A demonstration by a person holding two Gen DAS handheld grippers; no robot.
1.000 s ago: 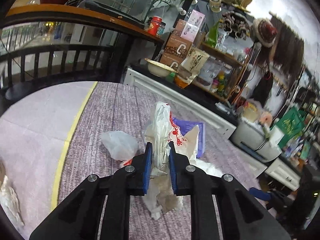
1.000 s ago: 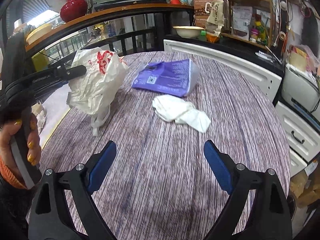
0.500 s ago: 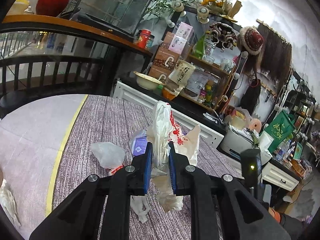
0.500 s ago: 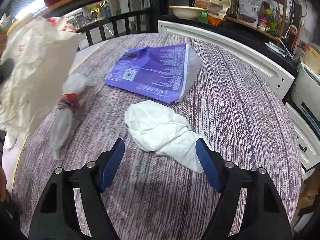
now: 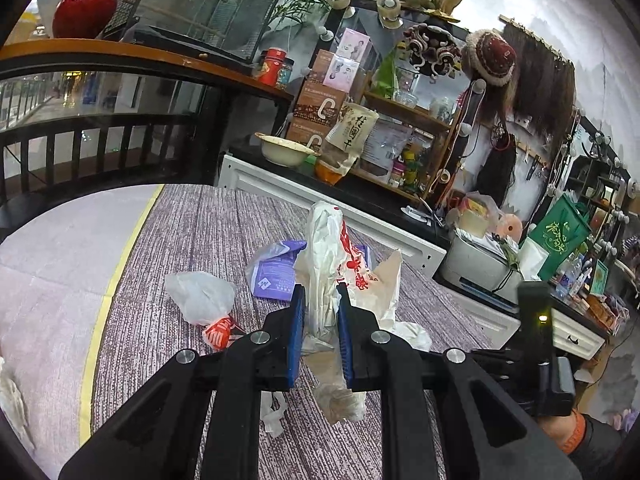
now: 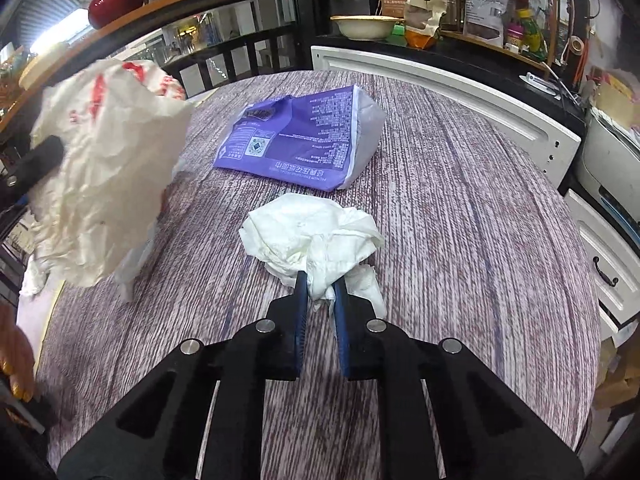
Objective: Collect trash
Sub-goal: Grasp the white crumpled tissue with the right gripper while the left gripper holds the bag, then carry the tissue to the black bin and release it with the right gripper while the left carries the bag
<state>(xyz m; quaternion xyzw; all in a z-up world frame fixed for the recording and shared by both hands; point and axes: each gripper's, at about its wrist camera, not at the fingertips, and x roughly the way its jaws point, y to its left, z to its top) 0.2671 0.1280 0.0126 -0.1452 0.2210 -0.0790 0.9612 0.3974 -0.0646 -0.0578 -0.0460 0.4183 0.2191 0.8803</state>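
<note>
Now the crumpled white tissue wad (image 6: 316, 236) on the purple-grey striped round tabletop (image 6: 460, 240) is pinched at its near edge by the right gripper (image 6: 320, 300), whose blue pads are drawn in to a narrow gap with paper bunched between them; a second ago those fingers stood wide apart, well short of the wad, and half a second ago they straddled it. The left gripper (image 5: 320, 320) stays clamped on the white plastic bag with red print (image 5: 332, 256), held up off the table to the left of the wad, as before. Beyond the wad lies one flat purple printed pouch (image 6: 296, 140), just apart from it. From the left camera one small knotted translucent bag with a red-orange end (image 5: 204, 300) rests on the table left of the held bag. That makes four pieces of trash in view: two gripped, two lying loose. One cream bowl (image 6: 366, 26) sits on the dark counter behind.
</note>
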